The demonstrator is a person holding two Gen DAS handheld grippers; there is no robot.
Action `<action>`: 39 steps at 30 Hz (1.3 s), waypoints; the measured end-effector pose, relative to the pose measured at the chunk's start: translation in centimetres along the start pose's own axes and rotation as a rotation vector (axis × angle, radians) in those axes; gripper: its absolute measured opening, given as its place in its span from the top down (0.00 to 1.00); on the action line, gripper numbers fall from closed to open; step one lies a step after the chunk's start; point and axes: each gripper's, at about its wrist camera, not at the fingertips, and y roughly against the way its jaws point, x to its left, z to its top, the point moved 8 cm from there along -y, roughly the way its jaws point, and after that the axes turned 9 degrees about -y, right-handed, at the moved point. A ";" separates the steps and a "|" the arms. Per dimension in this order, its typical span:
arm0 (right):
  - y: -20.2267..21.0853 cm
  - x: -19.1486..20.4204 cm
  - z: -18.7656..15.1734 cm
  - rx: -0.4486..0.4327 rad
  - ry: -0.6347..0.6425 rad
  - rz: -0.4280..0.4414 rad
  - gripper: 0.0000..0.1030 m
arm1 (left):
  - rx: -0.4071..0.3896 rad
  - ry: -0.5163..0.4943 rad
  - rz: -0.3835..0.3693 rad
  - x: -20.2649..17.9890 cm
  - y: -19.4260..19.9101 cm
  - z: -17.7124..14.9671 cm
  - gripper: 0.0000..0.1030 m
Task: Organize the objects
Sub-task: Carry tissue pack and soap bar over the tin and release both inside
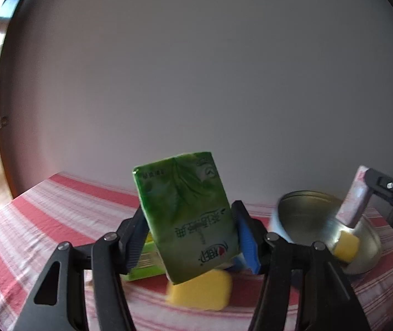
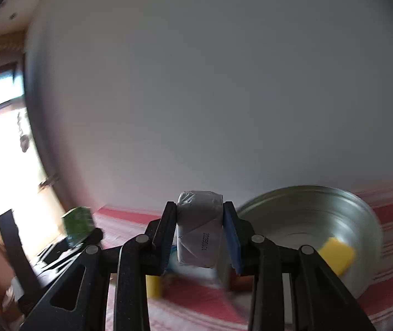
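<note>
A green tissue pack (image 1: 189, 215) sits clamped between the two fingers of the left gripper (image 1: 189, 234), lifted above the red-and-white striped tablecloth (image 1: 44, 209) and tilted, its printed face turned toward the left wrist camera. The writing on it is Chinese and appears upside down; a red-and-white logo shows near its lower end, but the brand cannot be read. Below it lie a yellow sponge block (image 1: 200, 289) and a light green carton (image 1: 144, 262), partly hidden behind the gripper finger.

The right gripper (image 2: 199, 234) grips a white-wrapped tissue pack (image 2: 199, 234) end-on, held clear of the cloth; the stamped number "20280101" runs along its folded wrapper. In the left wrist view this pack (image 1: 355, 201) shows pinkish, hanging over a round metal bowl (image 1: 306, 209).

The bowl (image 2: 306, 215) stands on the cloth to the right, with a small yellow block (image 2: 335, 256) resting inside it.
</note>
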 end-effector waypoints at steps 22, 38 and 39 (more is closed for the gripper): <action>-1.1 -14.1 2.7 -0.065 -0.150 -0.341 0.65 | 0.107 -0.146 -0.246 -17.4 -6.7 0.7 0.43; -3.0 -17.0 1.3 -0.011 -0.168 -0.420 0.64 | 0.225 -0.265 -0.223 -21.1 -8.8 -3.1 0.43; -3.0 -16.9 1.3 -0.014 -0.176 -0.401 0.64 | 0.234 -0.268 -0.226 -21.2 -8.9 -3.2 0.40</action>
